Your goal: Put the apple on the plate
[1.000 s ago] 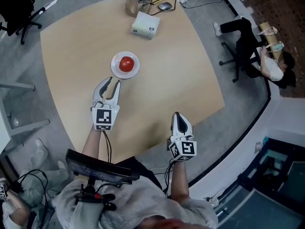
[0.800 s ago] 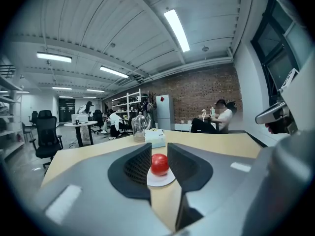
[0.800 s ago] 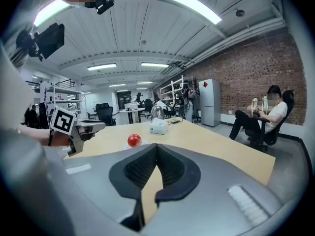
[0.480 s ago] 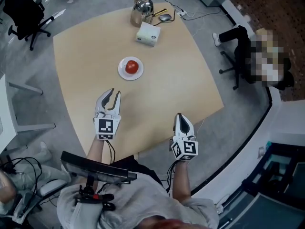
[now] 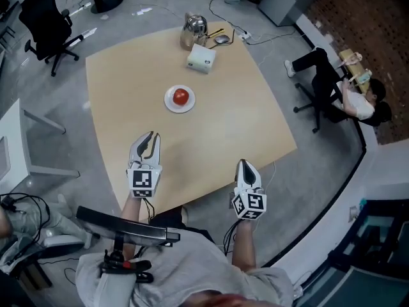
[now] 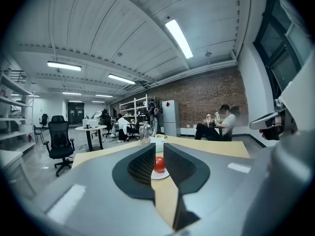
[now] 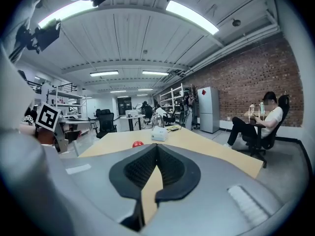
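Note:
A red apple rests on a small white plate near the middle of the wooden table. My left gripper hovers over the table's near part, well short of the plate. Its jaws stand a narrow gap apart and are closing, with nothing between them. The left gripper view looks through that gap at the apple and plate far ahead. My right gripper is at the near table edge, shut and empty. In the right gripper view the apple lies far off to the left.
A white box, a metal kettle and a mouse stand at the table's far edge. A black office chair is at the far left. A person sits on a chair to the right.
Both grippers have drawn back from the plate toward the near table edge and risen. The left jaws have narrowed. The apple and plate have stayed put.

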Demonstrator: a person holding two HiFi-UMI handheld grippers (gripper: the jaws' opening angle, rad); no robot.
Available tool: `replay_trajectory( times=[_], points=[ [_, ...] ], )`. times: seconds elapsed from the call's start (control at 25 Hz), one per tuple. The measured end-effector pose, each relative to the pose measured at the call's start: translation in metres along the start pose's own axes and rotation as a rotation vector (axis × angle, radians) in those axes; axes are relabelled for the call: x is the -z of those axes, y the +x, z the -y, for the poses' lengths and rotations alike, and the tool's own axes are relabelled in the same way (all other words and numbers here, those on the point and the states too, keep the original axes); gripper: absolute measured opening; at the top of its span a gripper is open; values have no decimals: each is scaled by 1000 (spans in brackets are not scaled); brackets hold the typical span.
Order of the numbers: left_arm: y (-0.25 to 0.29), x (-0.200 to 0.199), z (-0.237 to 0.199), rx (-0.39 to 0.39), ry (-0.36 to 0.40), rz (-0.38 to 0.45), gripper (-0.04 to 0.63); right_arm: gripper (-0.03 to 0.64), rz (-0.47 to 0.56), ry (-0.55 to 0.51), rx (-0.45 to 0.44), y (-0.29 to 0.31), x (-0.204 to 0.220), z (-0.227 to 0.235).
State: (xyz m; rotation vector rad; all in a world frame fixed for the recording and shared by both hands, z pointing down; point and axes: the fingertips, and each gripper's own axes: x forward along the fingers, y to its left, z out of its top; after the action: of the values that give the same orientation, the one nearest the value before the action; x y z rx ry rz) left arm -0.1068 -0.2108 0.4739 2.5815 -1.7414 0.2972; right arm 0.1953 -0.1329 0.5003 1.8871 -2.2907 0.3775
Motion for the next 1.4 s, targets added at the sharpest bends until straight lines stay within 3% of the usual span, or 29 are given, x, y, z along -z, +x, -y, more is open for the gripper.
replay_trajectory(
  times=[0.92, 1.4],
  points=[
    [-136, -31, -2, -134, 19, 39, 21, 6, 49, -20, -130, -47, -6, -51],
    [-196, -22, 9, -140, 14, 36, 17, 6, 63, -43, -164, -82, -2, -73]
  ],
)
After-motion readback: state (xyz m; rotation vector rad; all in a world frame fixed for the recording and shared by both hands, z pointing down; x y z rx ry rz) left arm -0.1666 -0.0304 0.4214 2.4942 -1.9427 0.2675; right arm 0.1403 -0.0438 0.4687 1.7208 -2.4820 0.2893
